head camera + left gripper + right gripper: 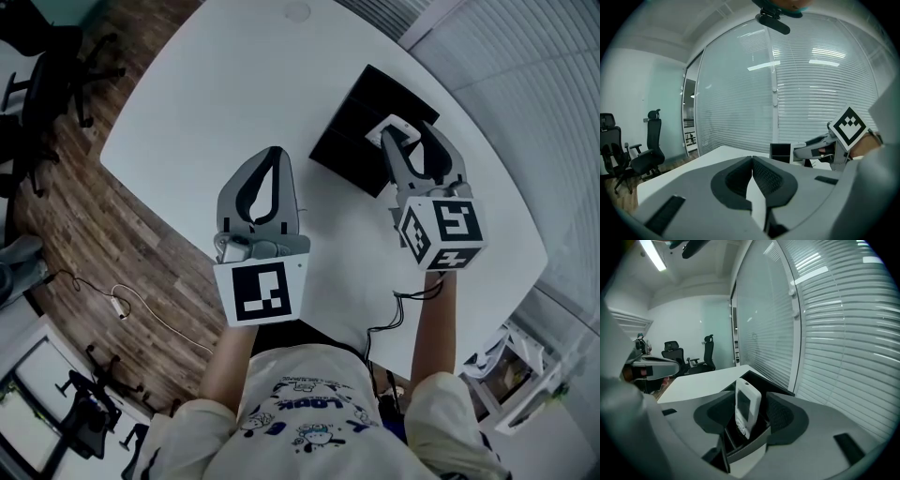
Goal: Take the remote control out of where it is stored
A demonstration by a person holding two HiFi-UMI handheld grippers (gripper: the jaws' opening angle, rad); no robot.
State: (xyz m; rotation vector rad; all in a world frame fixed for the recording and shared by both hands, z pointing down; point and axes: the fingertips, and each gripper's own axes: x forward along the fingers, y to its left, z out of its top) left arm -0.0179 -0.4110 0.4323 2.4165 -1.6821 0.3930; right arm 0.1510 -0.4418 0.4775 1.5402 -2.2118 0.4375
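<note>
- Right gripper: 2 jaws spread, astride white remote control without touching; remote stands in black holder on white table.
- Left gripper: jaws pressed together, empty.

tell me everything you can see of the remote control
The remote control is slim, white and plastic-looking, with a grey screen on its upper half and buttons below. It stands leaning slightly, its lower end sunk in a compartment of the black storage box on the white table. The right gripper has its open jaws either side of it, not pressing.
</note>
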